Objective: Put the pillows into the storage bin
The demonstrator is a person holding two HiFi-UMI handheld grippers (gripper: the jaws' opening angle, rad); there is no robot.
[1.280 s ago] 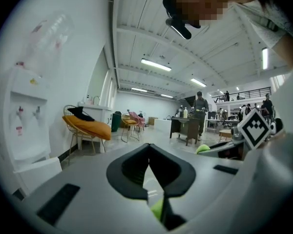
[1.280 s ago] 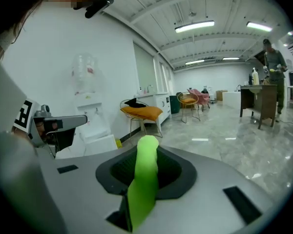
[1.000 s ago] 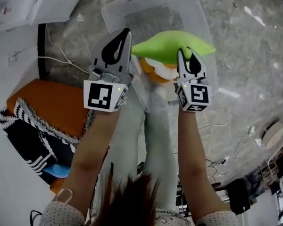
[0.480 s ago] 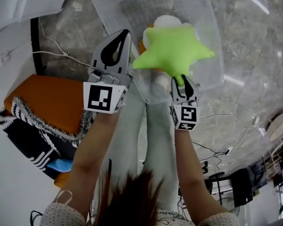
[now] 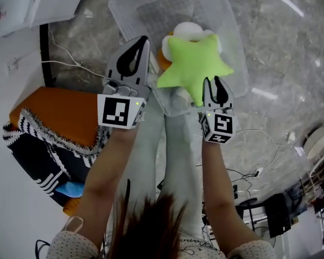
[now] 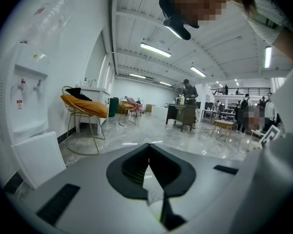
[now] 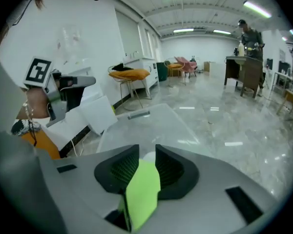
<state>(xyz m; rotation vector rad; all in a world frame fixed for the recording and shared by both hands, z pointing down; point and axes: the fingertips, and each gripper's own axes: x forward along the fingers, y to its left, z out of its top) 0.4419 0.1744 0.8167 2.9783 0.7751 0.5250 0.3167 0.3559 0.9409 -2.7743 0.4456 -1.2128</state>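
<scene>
Above the storage bin (image 5: 151, 9), we are pinching the star pillow (image 5: 197, 63), right gripper (image 5: 212, 81) jaws just closing tighter; left gripper (image 5: 143, 40) is hovering clenched beside the bin.

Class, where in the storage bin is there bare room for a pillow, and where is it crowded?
Bare: the far half of the bin, between its far wall and the white-and-orange pillow. Crowded: the near end, where the green star pillow hangs over that pillow.

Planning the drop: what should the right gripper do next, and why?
Probably lower it and open: the right gripper, whose jaws have just been closing on a tip of the green star pillow, holds it above the storage bin.
</scene>
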